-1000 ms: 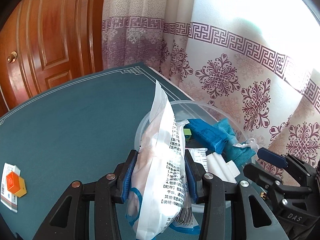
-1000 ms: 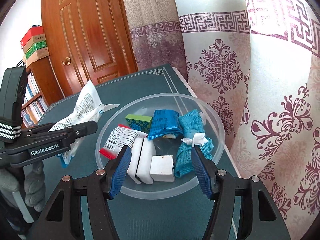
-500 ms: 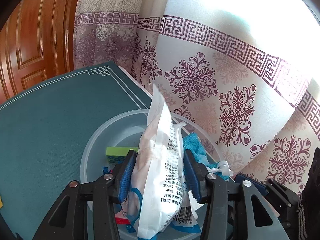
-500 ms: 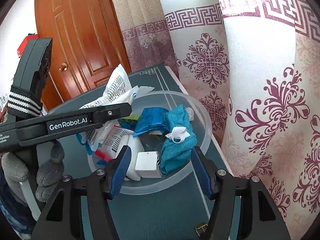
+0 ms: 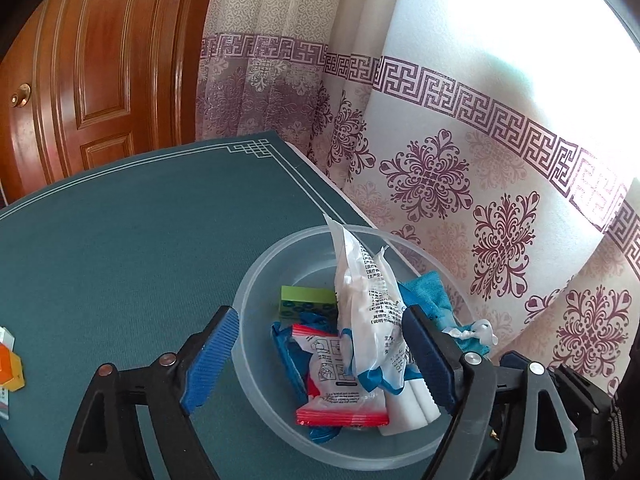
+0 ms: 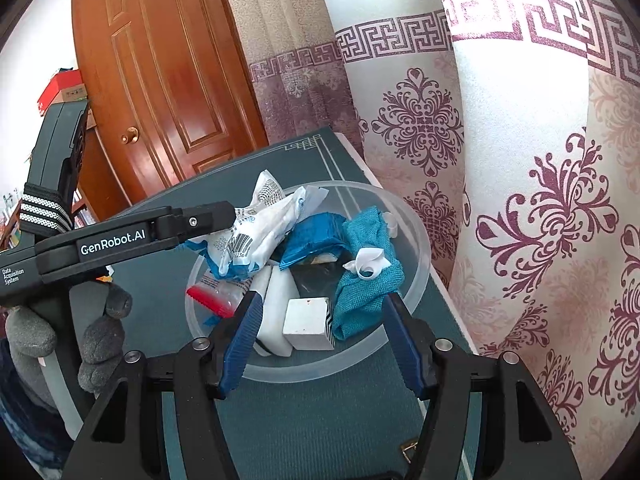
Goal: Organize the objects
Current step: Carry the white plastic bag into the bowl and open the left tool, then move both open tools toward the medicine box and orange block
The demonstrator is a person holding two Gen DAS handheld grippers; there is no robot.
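The teal table (image 5: 120,248) carries a clear round bowl (image 5: 256,280) set close to the patterned curtain (image 5: 460,184), and nearly everything to be sorted sits inside that bowl. The white mask packet (image 5: 368,300) is the tallest item there: it stands among the other contents with its long axis running up and away from the left gripper (image 5: 320,360), its lower end between the spread blue pads and its top corner pointing toward the far rim. The left gripper's jaws stand wide apart and grasp nothing; the packet leans near the right-hand pad, though whether it touches is hard to tell. The right gripper (image 6: 320,336) hovers at the near rim with its jaws also released, a white block (image 6: 308,322) and a folded teal cloth (image 6: 368,276) lying just ahead of them. Beside the packet lie a red-edged sachet (image 5: 340,380), a blue pouch (image 6: 316,236) and a green block (image 5: 306,300). Off at the left edge of the table an orange piece (image 5: 10,368) waits well apart from the bowl, nearer the left gripper, and is probably the next pickup. Compared with half a second ago, the left jaws, then clamped on the packet over the bowl, have let go, and the packet now rests in the bowl.
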